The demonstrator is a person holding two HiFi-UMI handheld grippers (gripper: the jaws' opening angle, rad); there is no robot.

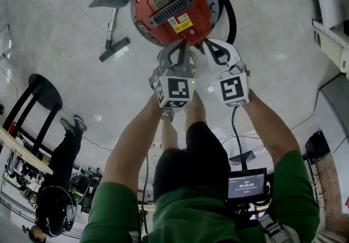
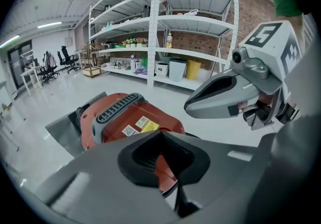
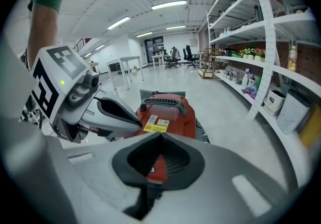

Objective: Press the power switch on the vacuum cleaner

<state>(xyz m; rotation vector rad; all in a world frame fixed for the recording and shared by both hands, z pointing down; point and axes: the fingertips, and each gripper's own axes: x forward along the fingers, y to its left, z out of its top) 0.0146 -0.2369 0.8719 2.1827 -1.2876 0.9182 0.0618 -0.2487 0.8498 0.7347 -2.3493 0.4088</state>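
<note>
The red vacuum cleaner sits on the floor. Its small round power switch is on the near edge of the lid. The left gripper and the right gripper both hang just beside it. Each has its fingers squeezed together, holding nothing. A tip could slip off the little switch, or poke the yellow sticker instead. The bins on the shelf are too far away to see inside.

Item count: one vacuum cleaner with one floor nozzle. Two grippers, the left gripper and the right gripper, one marker cube on each. One black stool, one small screen, one person in the background.
</note>
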